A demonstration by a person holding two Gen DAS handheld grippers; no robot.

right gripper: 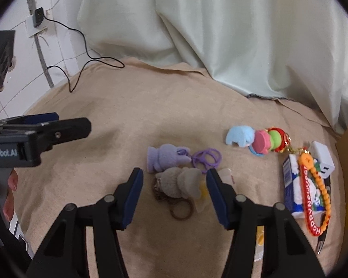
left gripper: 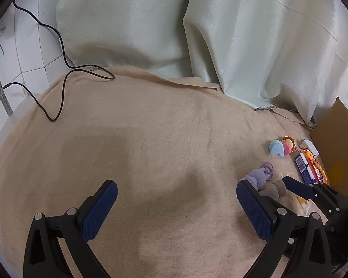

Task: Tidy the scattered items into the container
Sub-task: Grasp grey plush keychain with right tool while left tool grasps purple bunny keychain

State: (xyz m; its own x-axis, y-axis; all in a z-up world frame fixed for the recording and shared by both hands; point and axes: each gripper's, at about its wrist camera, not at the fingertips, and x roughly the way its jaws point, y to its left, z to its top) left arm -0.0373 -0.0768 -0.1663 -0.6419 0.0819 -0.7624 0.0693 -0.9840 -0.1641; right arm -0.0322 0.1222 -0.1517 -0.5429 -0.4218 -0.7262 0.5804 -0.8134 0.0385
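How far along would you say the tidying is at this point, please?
Nothing looks put away: the cardboard box shows no items inside from here. In hand: the right gripper has its jaws either side of the grey plush keychain, not pressing. The purple plush, colourful plush row, carton and white charger remain scattered.

Pale green curtain (right gripper: 197,34) hangs behind beige cloth (right gripper: 150,106); white tiled wall (right gripper: 65,11) left.

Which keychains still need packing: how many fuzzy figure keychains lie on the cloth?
2: a purple one with its ring, and a grey one touching it, ahead of the right gripper. Others may be hidden.
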